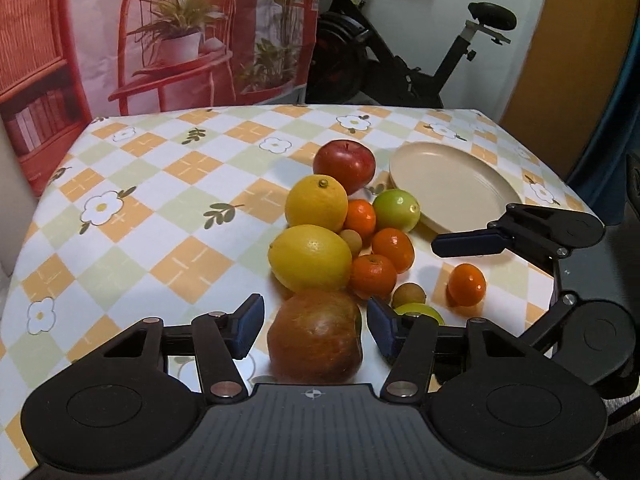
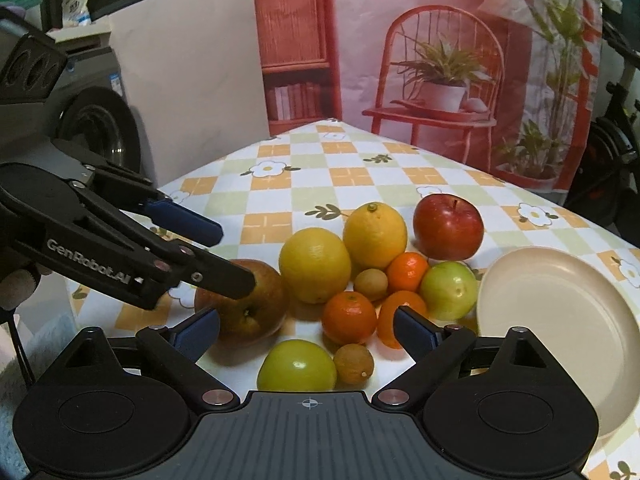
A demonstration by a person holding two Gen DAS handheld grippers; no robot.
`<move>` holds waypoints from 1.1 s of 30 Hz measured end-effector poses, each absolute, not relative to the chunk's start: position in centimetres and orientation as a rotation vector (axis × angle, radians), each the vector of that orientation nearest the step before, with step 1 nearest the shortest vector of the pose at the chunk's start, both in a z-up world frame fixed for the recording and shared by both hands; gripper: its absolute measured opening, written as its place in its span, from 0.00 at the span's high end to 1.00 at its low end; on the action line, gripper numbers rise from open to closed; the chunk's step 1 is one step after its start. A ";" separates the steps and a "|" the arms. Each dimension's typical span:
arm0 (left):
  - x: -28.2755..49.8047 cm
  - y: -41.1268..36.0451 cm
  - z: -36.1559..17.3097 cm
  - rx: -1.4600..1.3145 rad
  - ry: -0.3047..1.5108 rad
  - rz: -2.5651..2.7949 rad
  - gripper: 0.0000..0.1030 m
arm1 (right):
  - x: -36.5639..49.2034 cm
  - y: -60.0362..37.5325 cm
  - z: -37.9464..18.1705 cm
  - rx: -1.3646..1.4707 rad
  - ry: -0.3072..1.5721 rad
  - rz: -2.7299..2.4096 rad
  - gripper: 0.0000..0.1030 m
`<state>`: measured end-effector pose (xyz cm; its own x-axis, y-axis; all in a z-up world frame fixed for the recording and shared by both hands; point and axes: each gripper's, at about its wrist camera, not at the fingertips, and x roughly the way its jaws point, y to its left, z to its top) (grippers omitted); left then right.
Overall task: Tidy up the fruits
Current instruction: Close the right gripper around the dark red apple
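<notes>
Between left gripper (image 1: 316,326) jaws: russet apple (image 1: 316,338), ungripped.

Your left wrist camera sits low over the near edge of the table (image 1: 160,184), looking down and across at the far edge, with the russet apple (image 1: 316,338) close under the lens. Your right wrist camera looks from the side edge beside the plate (image 2: 560,320) toward the far corner, also tilted down and close. Both views share the fruit pile, that apple (image 2: 244,312), the plate (image 1: 452,184) and the printed backdrop (image 1: 180,32).
</notes>
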<state>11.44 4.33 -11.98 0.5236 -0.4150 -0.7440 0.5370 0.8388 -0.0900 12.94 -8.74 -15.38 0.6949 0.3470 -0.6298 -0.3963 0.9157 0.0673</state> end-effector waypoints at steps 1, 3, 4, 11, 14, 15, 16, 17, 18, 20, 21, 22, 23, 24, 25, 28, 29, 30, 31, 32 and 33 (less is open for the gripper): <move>11.6 4.3 -12.1 0.153 0.850 -0.572 0.42 | 12.9 -8.6 -15.3 -0.081 0.688 0.415 0.10; 11.9 4.3 -12.3 0.148 0.862 -0.566 0.42 | 12.9 -8.4 -15.4 -0.088 0.690 0.421 0.10; 12.0 4.3 -12.5 0.150 0.869 -0.561 0.43 | 12.9 -8.3 -15.4 -0.090 0.692 0.423 0.10; 12.5 5.1 -12.7 0.103 0.883 -0.563 0.48 | 12.7 -7.7 -15.5 -0.105 0.704 0.432 0.10; 12.6 5.4 -12.7 0.087 0.886 -0.557 0.48 | 12.7 -7.5 -15.5 -0.110 0.705 0.438 0.11; 12.7 5.5 -12.7 0.083 0.885 -0.554 0.48 | 12.8 -7.4 -15.4 -0.111 0.705 0.441 0.11; 12.7 5.6 -12.6 0.079 0.884 -0.551 0.48 | 12.8 -7.4 -15.4 -0.112 0.706 0.443 0.11; 12.7 5.7 -12.6 0.075 0.883 -0.548 0.48 | 12.9 -7.3 -15.4 -0.113 0.706 0.444 0.11; 12.8 5.9 -12.6 0.069 0.882 -0.544 0.48 | 12.9 -7.2 -15.4 -0.114 0.707 0.447 0.11; 12.8 6.3 -12.5 0.059 0.879 -0.535 0.48 | 13.1 -6.9 -15.3 -0.113 0.708 0.453 0.13; 12.9 6.5 -12.5 0.053 0.878 -0.529 0.48 | 13.2 -6.8 -15.2 -0.111 0.710 0.457 0.13; 12.9 6.7 -12.5 0.047 0.877 -0.524 0.48 | 13.3 -6.6 -15.2 -0.110 0.711 0.460 0.14; 13.0 6.9 -12.5 0.041 0.876 -0.518 0.48 | 13.5 -6.4 -15.2 -0.109 0.713 0.465 0.14; 13.1 7.2 -12.5 0.034 0.875 -0.510 0.48 | 13.6 -6.3 -15.2 -0.108 0.713 0.470 0.14; 13.2 7.4 -12.5 0.029 0.874 -0.503 0.48 | 13.7 -6.1 -15.1 -0.107 0.716 0.476 0.14; 13.5 7.9 -12.5 0.011 0.875 -0.479 0.48 | 14.0 -5.3 -15.2 -0.109 0.724 0.495 0.16; 13.6 8.1 -12.5 0.004 0.875 -0.474 0.48 | 14.1 -5.1 -15.2 -0.111 0.728 0.501 0.18; 13.6 8.3 -12.5 -0.003 0.876 -0.468 0.48 | 14.3 -4.8 -15.2 -0.112 0.734 0.507 0.18; 13.7 8.5 -12.6 -0.008 0.876 -0.464 0.48 | 14.4 -4.7 -15.3 -0.112 0.739 0.511 0.20; 13.8 8.6 -12.6 -0.012 0.875 -0.460 0.48 | 14.5 -4.5 -15.4 -0.111 0.745 0.516 0.20; 13.8 8.7 -12.6 -0.014 0.874 -0.457 0.48 | 14.6 -4.4 -15.4 -0.111 0.749 0.518 0.21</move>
